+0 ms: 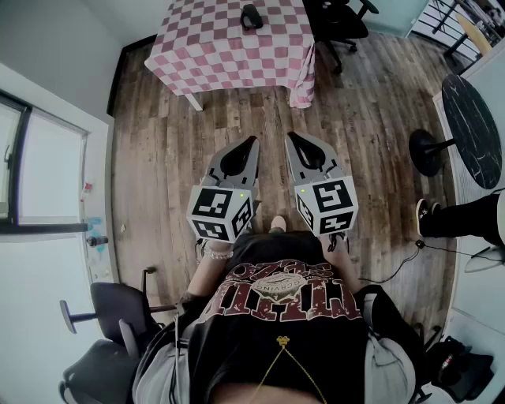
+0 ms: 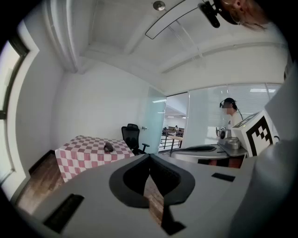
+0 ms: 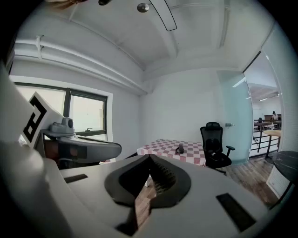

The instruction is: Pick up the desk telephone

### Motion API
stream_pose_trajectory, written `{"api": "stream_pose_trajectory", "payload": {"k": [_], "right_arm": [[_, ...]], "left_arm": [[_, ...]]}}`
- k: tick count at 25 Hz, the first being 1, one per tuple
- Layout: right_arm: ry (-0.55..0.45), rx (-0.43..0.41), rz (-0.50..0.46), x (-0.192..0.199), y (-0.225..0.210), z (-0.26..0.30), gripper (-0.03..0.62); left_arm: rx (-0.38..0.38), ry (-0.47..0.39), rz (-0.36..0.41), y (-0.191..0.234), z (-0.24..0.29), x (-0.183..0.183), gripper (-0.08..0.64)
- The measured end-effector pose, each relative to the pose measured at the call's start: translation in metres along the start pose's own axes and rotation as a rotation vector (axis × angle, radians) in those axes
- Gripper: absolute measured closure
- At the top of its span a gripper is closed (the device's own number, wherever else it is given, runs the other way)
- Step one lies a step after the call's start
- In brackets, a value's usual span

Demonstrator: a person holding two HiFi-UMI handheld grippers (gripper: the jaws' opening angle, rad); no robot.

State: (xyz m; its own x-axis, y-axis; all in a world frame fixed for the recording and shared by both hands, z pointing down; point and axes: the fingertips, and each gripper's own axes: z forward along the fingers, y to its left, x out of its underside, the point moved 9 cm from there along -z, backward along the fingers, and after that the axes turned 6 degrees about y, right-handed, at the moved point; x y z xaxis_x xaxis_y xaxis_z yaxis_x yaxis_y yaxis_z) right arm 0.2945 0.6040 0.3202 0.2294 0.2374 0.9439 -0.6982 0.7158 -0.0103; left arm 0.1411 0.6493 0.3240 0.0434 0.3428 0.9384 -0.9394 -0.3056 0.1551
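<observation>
The desk telephone [image 1: 252, 16] is a small dark shape on a table with a pink and white checked cloth [image 1: 213, 55], far across the wooden floor. It shows small in the left gripper view [image 2: 109, 147] and in the right gripper view [image 3: 179, 149]. I hold both grippers side by side at waist height, pointing toward that table and well short of it. My left gripper [image 1: 254, 141] [image 2: 149, 156] is shut with nothing in it. My right gripper [image 1: 289, 136] [image 3: 150, 157] is shut and holds nothing either.
A black office chair [image 1: 339, 24] stands right of the checked table. A round black table [image 1: 471, 130] and another person's leg [image 1: 461, 218] are at the right. A grey chair [image 1: 110, 331] sits at my lower left beside the window wall. A cable [image 1: 402, 264] lies on the floor.
</observation>
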Motion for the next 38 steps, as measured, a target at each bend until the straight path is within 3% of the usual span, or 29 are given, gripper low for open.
{"api": "stream_pose_trajectory", "payload": {"k": [6,17,29,38], "right_arm": [[-0.031,-0.032,0.018,0.009,-0.013,-0.011,0.574],[0.006,-0.07,0.037,0.022,-0.025,-0.006,0.574],[0.023,-0.029,0.032,0.008,-0.042,0.036,0.574],[0.03,-0.012,0.033,-0.017,-0.053,0.102,0.574]], "left_arm": [[-0.013,0.001,0.005,-0.018,0.003,0.006,0.552],[-0.023,0.016,0.002,-0.02,0.012,0.012,0.552],[0.008,0.032,-0.023,0.023,0.051,0.002,0.552],[0.049,0.061,0.016,0.077,0.093,-0.022,0.552]]}}
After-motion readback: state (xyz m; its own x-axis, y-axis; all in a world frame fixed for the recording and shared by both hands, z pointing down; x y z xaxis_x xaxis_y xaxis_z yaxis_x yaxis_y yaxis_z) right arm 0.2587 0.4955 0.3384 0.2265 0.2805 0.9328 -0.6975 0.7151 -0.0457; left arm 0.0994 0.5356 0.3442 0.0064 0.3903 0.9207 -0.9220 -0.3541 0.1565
